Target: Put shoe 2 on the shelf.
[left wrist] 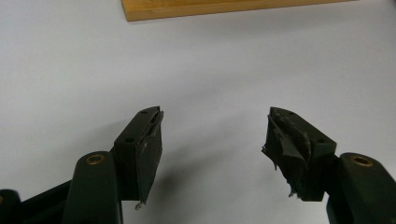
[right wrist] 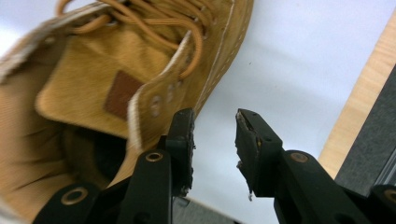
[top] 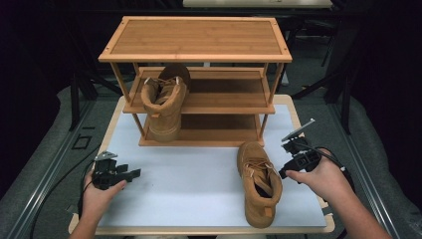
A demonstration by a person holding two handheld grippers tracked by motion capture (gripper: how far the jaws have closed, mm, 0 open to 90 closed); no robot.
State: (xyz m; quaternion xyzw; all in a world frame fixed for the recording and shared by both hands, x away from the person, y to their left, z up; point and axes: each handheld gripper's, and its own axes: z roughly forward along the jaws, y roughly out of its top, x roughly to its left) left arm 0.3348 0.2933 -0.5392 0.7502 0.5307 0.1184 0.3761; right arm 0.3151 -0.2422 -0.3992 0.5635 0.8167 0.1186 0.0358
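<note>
1. My right tongs [top: 284, 173] hang apart and empty, just right of the boot [top: 259, 184] on the table [top: 189, 174].
2. The boot's length runs toward the rack [top: 199, 99].
3. My left tongs [top: 135, 173] sit apart, empty, farther off.

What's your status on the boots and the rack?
Both grippers open, left idle, right beside the boot on the table. Other boot already in the rack. Nothing in the way.
</note>
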